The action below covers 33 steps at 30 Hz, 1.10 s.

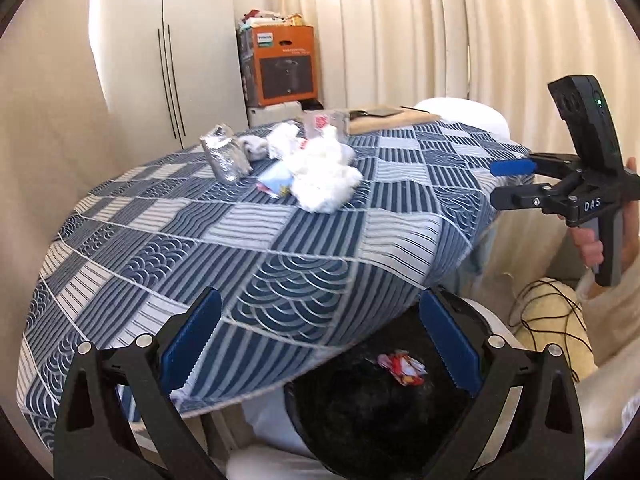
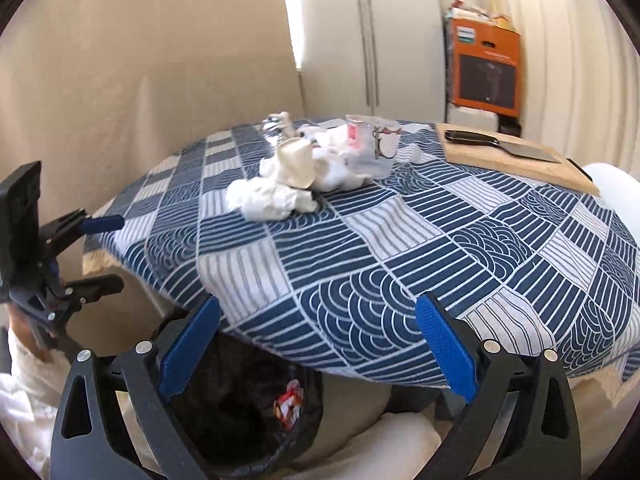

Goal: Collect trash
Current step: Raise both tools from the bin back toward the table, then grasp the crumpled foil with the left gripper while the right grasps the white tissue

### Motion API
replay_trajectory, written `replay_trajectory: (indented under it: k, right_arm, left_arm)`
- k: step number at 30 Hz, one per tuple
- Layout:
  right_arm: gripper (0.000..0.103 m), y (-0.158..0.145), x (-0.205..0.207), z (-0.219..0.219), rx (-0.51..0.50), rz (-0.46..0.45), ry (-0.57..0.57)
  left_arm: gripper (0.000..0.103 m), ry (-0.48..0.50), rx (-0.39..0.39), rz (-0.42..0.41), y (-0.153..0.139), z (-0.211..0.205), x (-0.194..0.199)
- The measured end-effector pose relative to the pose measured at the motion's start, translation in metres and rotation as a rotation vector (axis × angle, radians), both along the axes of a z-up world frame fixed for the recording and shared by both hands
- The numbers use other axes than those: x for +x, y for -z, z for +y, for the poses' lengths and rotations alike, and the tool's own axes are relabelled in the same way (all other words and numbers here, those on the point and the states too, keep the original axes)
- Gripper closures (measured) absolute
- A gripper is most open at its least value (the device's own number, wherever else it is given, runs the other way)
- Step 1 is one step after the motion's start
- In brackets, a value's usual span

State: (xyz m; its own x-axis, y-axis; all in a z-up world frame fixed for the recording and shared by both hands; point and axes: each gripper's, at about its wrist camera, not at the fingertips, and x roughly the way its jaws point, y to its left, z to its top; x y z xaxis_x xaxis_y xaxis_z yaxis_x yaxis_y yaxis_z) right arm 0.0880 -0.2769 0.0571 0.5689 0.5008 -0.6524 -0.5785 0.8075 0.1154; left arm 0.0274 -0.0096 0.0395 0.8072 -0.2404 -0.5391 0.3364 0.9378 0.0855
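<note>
- Both grippers are held at the near edge of the table, above a black-lined bin tucked partly under that edge.
- The left gripper is seen with fingers spread wide and nothing between them; the same holds for the right gripper.
- One red-and-white wrapper already lies in the bin.
- The rest of the trash is heaped toward the far side of the table: crumpled tissues, a silver foil pack, a blue-and-white wrapper and a clear plastic bag.
- From either gripper the heap lies straight ahead and well apart across the cloth; it runs roughly left to right.
- The tissues form the near edge of the heap, so they are judged the first reachable piece; neither gripper looks clearly closer, though fisheye distortion makes this hard to tell.
- Bare cloth lies between fingers and heap, so a forward reach is unobstructed.
- A cutting board with a knife sits at the far right, apart from the heap; the right gripper's path should be kept left of it.
- The carry back ends just past the near table edge, where the bin mouth is only partly exposed.
</note>
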Motion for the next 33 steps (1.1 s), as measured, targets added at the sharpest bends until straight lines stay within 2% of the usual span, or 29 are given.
replay_trajectory:
  k: [4,7,11,15,23,28,33]
  right_arm:
    - [0.009,0.0,0.008,0.012,-0.026,0.005,0.032]
    - [0.009,-0.002,0.015,0.024,-0.047,-0.005,0.051]
    - [0.009,-0.004,0.023,0.042,-0.061,-0.029,0.044]
    - [0.009,-0.001,0.036,0.064,-0.065,-0.022,0.029]
    - [0.009,0.007,0.06,0.103,-0.05,0.008,-0.022]
    - [0.009,0.013,0.069,0.119,-0.054,0.02,-0.034]
    - [0.009,0.021,0.08,0.128,-0.064,0.049,-0.039]
  left_arm:
    - [0.006,0.037,-0.02,0.006,-0.002,0.011,0.01]
    - [0.006,0.024,0.011,-0.003,-0.005,0.02,0.024]
    - [0.006,0.031,-0.005,0.022,-0.009,0.034,0.049]
    - [0.006,-0.018,0.011,0.019,-0.017,0.048,0.075]
    - [0.006,-0.029,-0.005,0.034,-0.039,0.065,0.127]
    - [0.006,-0.116,-0.007,0.032,-0.048,0.076,0.167]
    - [0.006,-0.127,0.001,0.05,-0.05,0.077,0.197]
